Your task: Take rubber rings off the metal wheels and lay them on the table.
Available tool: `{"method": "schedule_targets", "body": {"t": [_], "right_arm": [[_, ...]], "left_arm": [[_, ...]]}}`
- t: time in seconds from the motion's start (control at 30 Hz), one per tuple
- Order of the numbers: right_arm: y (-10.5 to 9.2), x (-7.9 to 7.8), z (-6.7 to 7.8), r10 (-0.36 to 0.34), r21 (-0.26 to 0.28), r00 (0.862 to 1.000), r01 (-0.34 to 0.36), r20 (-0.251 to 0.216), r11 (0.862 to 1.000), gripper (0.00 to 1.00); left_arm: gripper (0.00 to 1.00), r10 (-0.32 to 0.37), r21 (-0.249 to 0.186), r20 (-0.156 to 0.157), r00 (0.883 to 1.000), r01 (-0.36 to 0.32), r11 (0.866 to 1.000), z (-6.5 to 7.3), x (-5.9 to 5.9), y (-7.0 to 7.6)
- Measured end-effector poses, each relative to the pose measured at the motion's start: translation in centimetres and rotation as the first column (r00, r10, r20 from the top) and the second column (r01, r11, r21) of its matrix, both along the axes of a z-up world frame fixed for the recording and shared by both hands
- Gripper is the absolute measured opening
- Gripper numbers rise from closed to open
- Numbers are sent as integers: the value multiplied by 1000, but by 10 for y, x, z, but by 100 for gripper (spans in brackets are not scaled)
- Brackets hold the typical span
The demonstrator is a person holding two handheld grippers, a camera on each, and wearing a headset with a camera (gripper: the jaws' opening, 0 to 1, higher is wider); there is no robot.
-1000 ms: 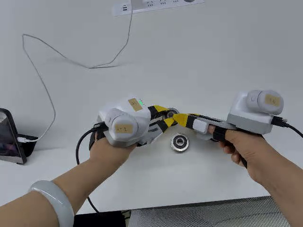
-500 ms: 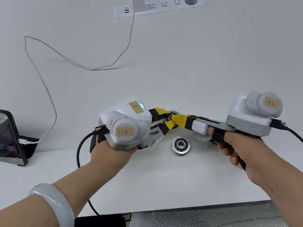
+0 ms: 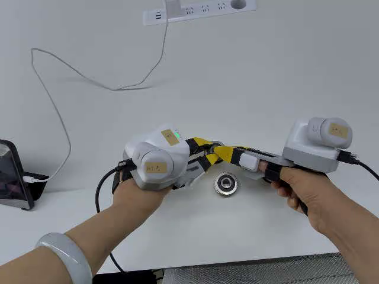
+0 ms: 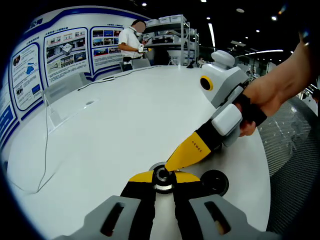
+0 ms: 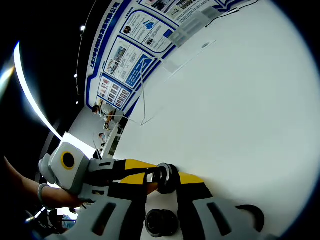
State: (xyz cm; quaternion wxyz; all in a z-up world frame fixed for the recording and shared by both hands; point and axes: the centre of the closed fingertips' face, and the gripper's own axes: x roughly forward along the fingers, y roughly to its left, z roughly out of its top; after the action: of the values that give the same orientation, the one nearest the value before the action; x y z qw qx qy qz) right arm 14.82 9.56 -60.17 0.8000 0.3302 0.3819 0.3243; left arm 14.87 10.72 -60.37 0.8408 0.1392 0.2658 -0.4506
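- Right now the left gripper (image 4: 163,179) has its yellow-tipped jaws clamped on a small metal wheel (image 3: 213,144). In the head view that wheel sits just beyond the second wheel (image 3: 227,184), which lies flat on the white table (image 3: 266,89).
- The right gripper (image 3: 221,150) reaches in from the right of the second wheel. Its jaws are drawn together on the same metal wheel, opposite the left gripper's tips. Whether they pinch rubber or bare metal is too small to tell.
- The second wheel shows a dark outer ring (image 3: 218,184) around a shiny hub. It lies apart from both grippers, just on the near side of their meeting tips.
- A left hand (image 3: 139,195) grips its tool to the left of the second wheel, and a right hand (image 3: 302,189) grips its tool to the right.
- Well to the left of the second wheel a dark device (image 3: 12,174) stands at the table's edge. A white cable (image 3: 59,118) runs from it towards a power strip (image 3: 198,9) far behind the wheel.
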Motion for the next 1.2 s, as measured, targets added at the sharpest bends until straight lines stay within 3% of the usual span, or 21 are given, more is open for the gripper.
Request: {"method": "schedule_targets", "body": {"t": [0.3,0.6,0.77,1.2], "right_arm": [[2,-5,6,17,6,1000,-17,13,1000,25],[2,-2,-1,1,-9,1000,-1,0,1000,29],[1,-5,4,13,-13,1000,-13,17,1000,27],[3,-6,2,19,-13,1000,-19,11,1000,28]], "left_arm": [[13,-2,0,1,1000,2,1000,0,0,0],[13,-1,-2,0,1000,1,1000,0,0,0],[13,-3,-3,0,1000,3,1000,0,-1,0],[13,-1,-3,-1,1000,1,1000,0,-1,0]]}}
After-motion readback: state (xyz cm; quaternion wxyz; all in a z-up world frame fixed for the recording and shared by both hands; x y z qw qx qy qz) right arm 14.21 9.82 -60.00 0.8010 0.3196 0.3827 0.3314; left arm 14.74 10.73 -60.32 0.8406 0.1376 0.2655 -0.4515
